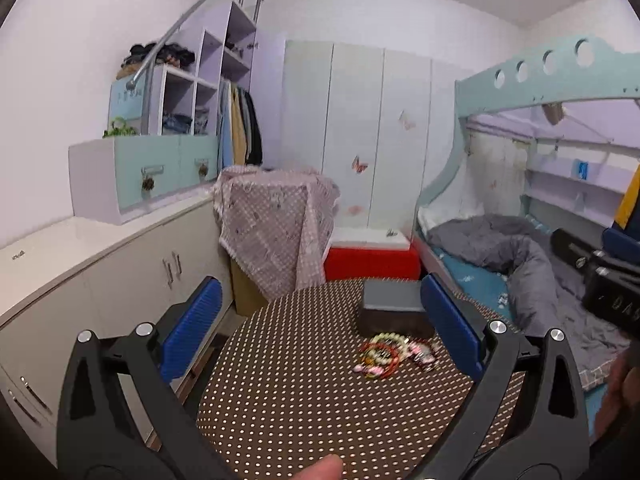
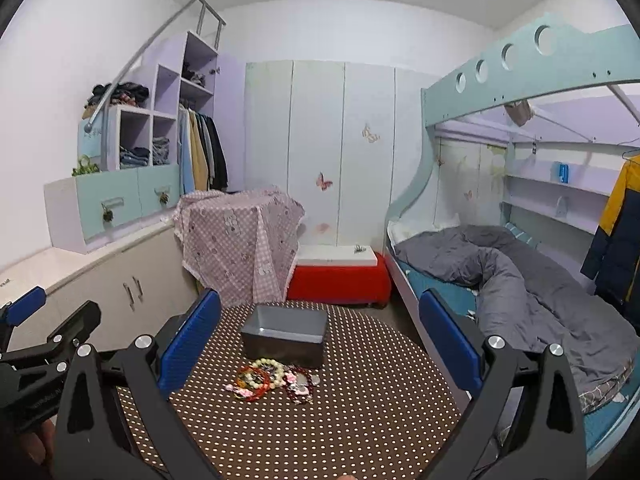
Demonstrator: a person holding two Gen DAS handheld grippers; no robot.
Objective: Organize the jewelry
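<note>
We find both the left gripper (image 1: 320, 320) and right gripper (image 2: 320, 332) spread wide, holding nothing; the bracelets (image 2: 272, 378) lie heaped on the table (image 2: 360, 432) just before the box (image 2: 285, 336); light, limp, slippery beads; we judge one strand's outer loop the best hold.

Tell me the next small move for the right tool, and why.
Probably lower the right tool toward the heap of beaded bracelets and close on one. Both tools are open and empty, the heap lies on the brown polka-dot round table just in front of the open grey rectangular box, which looks empty.
</note>
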